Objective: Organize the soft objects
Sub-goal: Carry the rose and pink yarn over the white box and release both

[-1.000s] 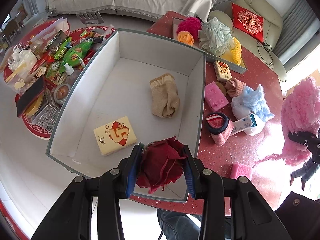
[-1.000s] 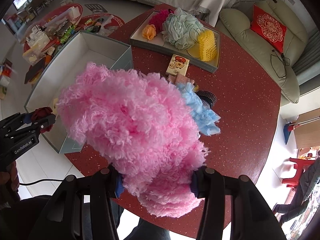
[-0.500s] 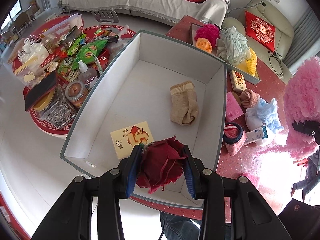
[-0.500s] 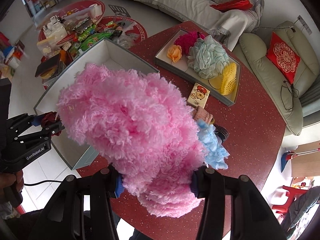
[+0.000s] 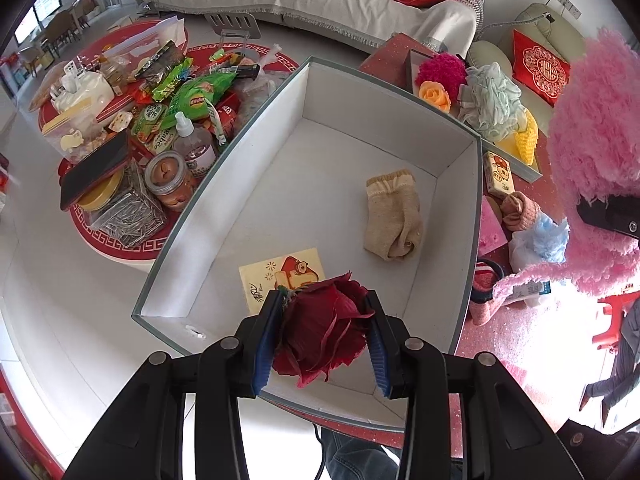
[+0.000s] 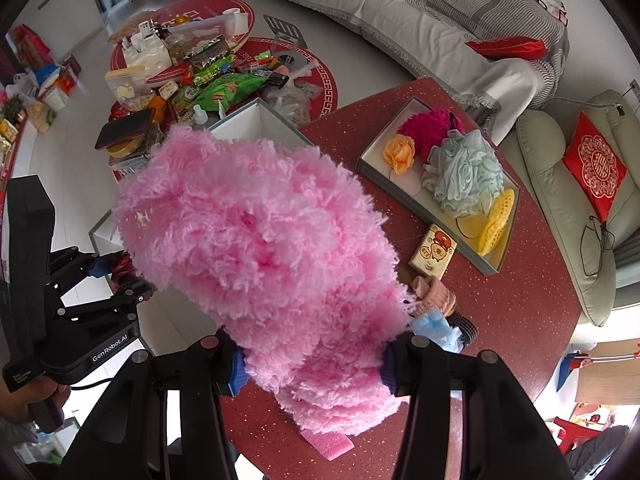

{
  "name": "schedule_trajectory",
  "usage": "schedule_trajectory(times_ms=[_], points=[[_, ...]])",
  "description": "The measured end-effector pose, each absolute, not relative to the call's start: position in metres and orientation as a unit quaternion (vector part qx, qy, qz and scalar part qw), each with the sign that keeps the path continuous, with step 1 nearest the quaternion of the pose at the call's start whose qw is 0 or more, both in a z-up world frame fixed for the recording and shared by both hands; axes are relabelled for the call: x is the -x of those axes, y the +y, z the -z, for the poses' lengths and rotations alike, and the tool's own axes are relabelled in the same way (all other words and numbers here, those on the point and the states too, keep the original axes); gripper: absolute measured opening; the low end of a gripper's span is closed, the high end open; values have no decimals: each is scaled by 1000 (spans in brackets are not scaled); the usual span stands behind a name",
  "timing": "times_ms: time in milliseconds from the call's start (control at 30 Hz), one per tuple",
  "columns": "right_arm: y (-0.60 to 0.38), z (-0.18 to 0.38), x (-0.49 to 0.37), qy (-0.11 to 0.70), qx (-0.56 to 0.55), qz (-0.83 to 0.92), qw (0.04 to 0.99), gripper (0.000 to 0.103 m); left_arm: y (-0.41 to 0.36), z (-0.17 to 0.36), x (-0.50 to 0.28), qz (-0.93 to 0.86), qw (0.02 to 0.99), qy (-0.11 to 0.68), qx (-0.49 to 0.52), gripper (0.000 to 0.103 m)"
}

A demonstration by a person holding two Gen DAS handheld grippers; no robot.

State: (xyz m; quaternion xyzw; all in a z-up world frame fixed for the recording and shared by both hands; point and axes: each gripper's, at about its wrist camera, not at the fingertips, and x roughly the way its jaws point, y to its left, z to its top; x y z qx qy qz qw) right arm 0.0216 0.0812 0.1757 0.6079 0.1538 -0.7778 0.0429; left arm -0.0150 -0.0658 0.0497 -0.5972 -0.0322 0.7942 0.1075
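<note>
Two views split the scene between them. Only the left wrist camera looks down into the white box, where a beige sock lies toward 2 o'clock of the floor and a yellow printed packet lies flat near the 6 o'clock wall; in the right wrist view the pink fluffy bundle hides nearly all of that box. Only the right wrist camera shows the shallow tray whole, at 1 o'clock on the red table, with an orange fabric rose, a magenta puff, a pale blue mesh sponge and a yellow knit piece inside, and a small printed box just beside its near edge. The left gripper is narrowed onto a dark red fabric flower, both blue pads pressing its petals, held over the near end of the white box. The right gripper is spread fairly wide yet clamped on the pink fluffy bundle, which bulges above the table's 9 o'clock side.
</note>
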Motion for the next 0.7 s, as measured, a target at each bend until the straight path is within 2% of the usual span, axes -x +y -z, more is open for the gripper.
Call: schedule_trajectory(times_ms=[200,700], points=[[68,-166,-3,153,-614,771,68,54,-72,-51,24,-798,89,-33,595,42],[48,-125,45,80,-646,756,69,54,-75,-39,48,-802,61,-37,593,42]])
